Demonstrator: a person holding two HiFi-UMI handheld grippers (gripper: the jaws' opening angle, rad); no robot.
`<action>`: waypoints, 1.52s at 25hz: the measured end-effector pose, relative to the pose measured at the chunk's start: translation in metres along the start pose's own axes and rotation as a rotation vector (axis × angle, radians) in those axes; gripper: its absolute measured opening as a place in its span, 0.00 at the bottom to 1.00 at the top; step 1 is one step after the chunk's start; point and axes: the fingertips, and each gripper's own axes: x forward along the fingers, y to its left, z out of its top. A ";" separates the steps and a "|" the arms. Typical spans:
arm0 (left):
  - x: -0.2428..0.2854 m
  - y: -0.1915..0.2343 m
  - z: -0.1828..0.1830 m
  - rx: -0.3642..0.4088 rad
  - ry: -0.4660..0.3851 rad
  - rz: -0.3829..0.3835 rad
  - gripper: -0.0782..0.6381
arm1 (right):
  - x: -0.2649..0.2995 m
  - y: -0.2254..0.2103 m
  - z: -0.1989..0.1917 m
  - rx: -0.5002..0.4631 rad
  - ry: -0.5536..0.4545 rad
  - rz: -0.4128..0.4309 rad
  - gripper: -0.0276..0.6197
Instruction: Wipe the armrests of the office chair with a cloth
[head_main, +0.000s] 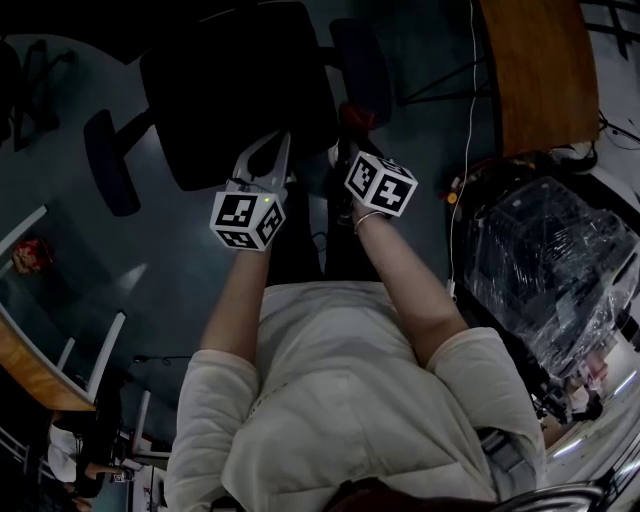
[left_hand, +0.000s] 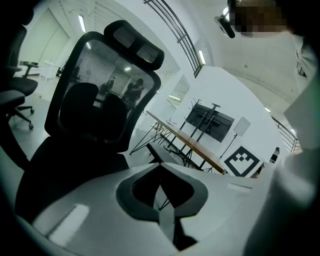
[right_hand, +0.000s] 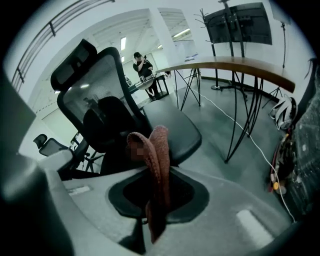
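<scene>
Right claw (right_hand: 159, 172) clamped on the red cloth (right_hand: 152, 142), near the office chair (head_main: 240, 90) armrest (head_main: 362, 65). Left claw (left_hand: 161, 169) jaws together, holding nothing.

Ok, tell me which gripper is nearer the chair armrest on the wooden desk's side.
Right. The right gripper, holding the cloth, is right beside that armrest; the left gripper is over the seat, farther off.
</scene>
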 end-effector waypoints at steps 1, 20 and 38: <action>0.001 -0.001 0.001 0.000 -0.001 -0.002 0.13 | -0.004 -0.005 -0.006 -0.013 0.022 -0.003 0.11; 0.099 -0.052 -0.031 -0.011 0.124 0.004 0.13 | 0.013 -0.027 0.174 -0.545 -0.159 0.128 0.11; 0.130 -0.043 -0.063 -0.218 0.083 0.163 0.13 | 0.122 0.122 0.180 -1.022 0.116 0.602 0.11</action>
